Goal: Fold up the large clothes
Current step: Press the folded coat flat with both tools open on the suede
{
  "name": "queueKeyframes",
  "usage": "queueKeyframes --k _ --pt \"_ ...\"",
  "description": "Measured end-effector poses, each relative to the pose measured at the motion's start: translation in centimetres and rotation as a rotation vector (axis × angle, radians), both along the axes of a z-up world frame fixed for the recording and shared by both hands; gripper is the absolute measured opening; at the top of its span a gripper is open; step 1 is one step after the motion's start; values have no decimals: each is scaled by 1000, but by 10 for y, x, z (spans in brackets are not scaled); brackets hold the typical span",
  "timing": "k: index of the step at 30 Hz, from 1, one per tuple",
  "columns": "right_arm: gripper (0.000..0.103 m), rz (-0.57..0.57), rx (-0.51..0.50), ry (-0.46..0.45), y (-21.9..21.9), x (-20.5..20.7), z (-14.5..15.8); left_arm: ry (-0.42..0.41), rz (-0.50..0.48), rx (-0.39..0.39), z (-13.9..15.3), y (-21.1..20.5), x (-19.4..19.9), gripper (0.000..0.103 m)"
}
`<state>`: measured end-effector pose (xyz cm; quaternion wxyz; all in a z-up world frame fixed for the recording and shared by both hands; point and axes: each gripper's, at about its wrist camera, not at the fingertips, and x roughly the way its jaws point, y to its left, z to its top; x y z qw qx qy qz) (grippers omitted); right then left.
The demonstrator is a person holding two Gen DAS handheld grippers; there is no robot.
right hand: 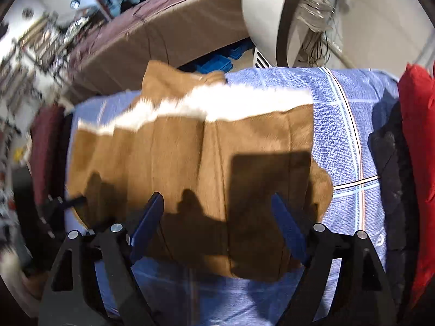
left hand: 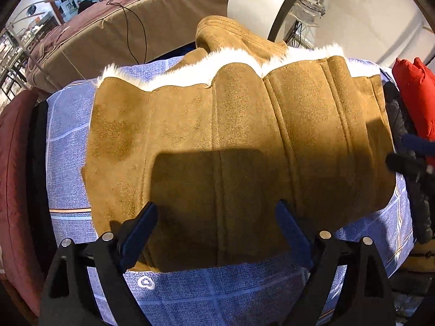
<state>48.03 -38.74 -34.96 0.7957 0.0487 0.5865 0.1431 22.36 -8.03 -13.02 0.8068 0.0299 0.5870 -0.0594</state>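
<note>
The left gripper [left hand: 216,212] has its two blue fingers [left hand: 141,231] spread wide, with nothing between them; they hang just above the near part of the one tan suede coat [left hand: 217,125], pointing steeply down at it, not touching as far as can be seen. The right gripper [right hand: 217,206] likewise shows two blue fingers [right hand: 148,225] set well apart and empty, above the near edge of the same coat [right hand: 176,163], also aimed steeply downward; its view is smeared by motion. At the right side of the left wrist view the tip of the other gripper shows as a dark, blurred shape over the coat's right end.

The coat lies folded into a broad rectangle in the middle of the bench, on one blue checked cloth [left hand: 212,293] that covers the top. A single band of white fleece lining [left hand: 190,73] runs along the coat's far edge, and one folded collar or sleeve part rises behind it at the far edge of the bench. Square shadows of the grippers fall on the suede.

At the right edge of the bench sit one red garment [left hand: 413,92] and one black padded garment [left hand: 402,141] just beside it. At the left edge lies one dark red garment [left hand: 13,176]. Beyond the bench stands one long brown-covered table [left hand: 122,21].
</note>
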Motion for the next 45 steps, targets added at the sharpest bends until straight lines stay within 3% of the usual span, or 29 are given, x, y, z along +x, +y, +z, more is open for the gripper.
queueKeyframes --k 3,6,9,13,16,23,27,41,45 --pt "81 82 -79 -26 26 -36 -12 12 -2 -14 -1 -1 -5 88" --pt "81 55 -133 35 28 -45 -34 43 -14 12 -13 -4 -1 88" --pt "82 -10 -163 68 19 -35 -50 52 -25 15 -20 -9 4 97" --pt "93 -3 -193 105 19 -17 -60 63 -42 49 -29 -15 16 98" --pt "97 12 -213 124 24 -5 -68 111 -17 17 -38 -10 29 98" --pt "99 26 -199 279 25 24 -94 218 36 -28 -56 -2 56 99" --pt "99 32 -203 316 26 32 -102 245 36 -52 -65 2 66 99" --pt "99 34 -236 385 30 59 -125 240 3 -56 -75 -3 76 99" --pt "99 31 -246 402 38 63 -127 239 2 -53 -80 -2 95 99"
